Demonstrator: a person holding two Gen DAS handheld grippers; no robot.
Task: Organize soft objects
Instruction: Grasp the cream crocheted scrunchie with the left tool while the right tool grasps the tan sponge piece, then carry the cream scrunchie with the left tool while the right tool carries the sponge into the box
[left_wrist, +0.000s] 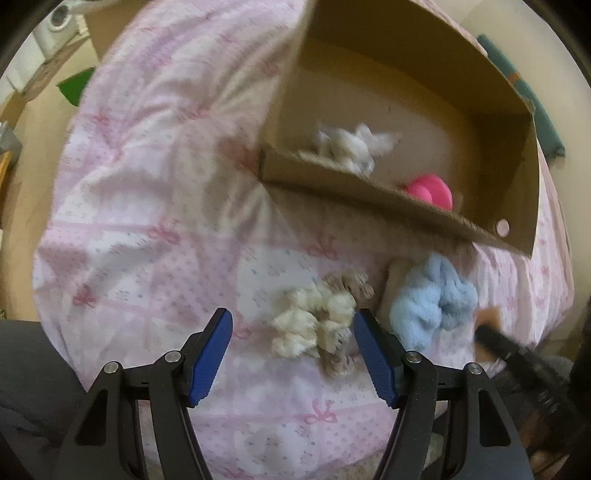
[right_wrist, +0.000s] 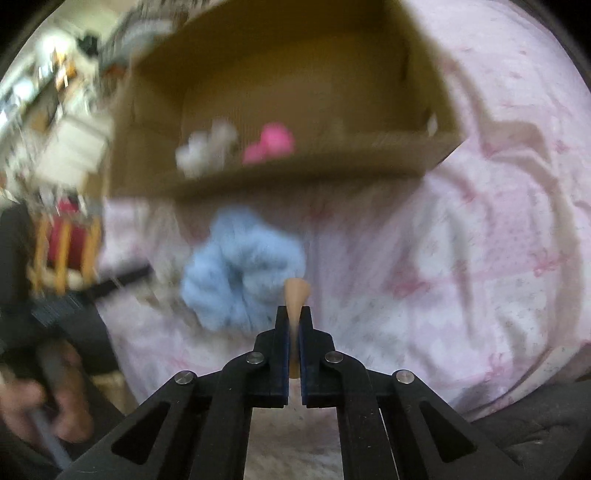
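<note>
Blue-padded jaws of the left gripper (left_wrist: 293, 354) stand apart, just short of a cream scrunchie (left_wrist: 314, 325) lying on the pink bedspread (left_wrist: 147, 206) in front of the cardboard box (left_wrist: 369, 199). It looks light, fluffy and squashy, so pinching one bunched fold should do; it won't slip or break. Beside it, nearer the box, lies a blue scrunchie (right_wrist: 240, 269), equally soft. The right gripper (right_wrist: 294, 321) is clamped on a thin tan strip (right_wrist: 295, 295) whose nature I cannot tell. Inside the box sit a white scrunchie (left_wrist: 351, 147) and a pink thing (left_wrist: 430, 192). Only the box's near wall stands in the way.
</note>
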